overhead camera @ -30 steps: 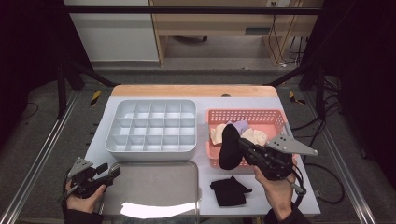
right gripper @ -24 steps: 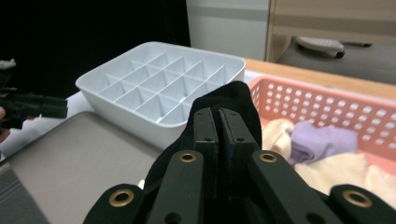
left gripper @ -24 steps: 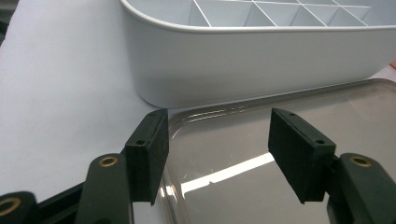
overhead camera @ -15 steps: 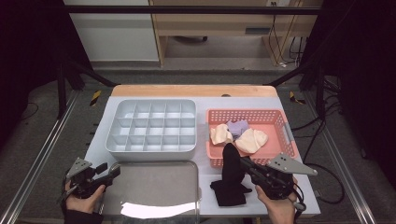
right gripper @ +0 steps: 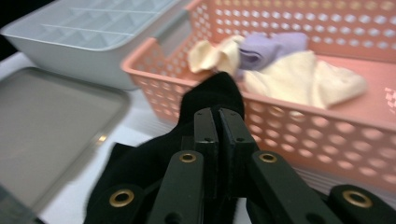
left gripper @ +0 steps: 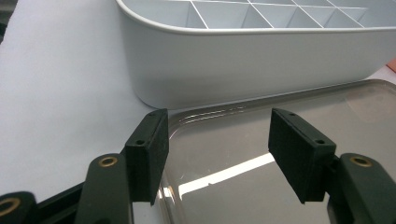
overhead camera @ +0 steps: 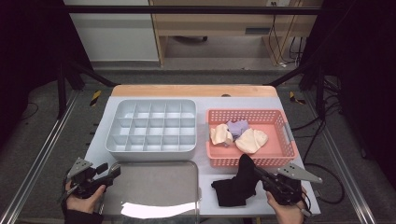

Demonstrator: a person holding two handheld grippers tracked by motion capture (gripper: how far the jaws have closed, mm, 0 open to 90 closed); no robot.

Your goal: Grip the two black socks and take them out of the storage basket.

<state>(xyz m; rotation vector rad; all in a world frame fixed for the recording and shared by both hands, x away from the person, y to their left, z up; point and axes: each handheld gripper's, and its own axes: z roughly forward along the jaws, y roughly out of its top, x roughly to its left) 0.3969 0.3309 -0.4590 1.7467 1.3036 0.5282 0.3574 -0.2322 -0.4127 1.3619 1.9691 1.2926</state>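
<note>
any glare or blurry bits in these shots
High view: a bright white glare streak lies on the metal tray, and the room around the table is dark. Left gripper view: the same tray reflects a light streak, and the white divided box is sharp. Right gripper view: the pink basket and the cloths in it are soft; the black sock shows little detail.

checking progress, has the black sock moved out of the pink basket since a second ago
Yes. The right gripper has carried the black sock from above the pink basket toward the person, onto the table in front of the basket's near wall.
</note>
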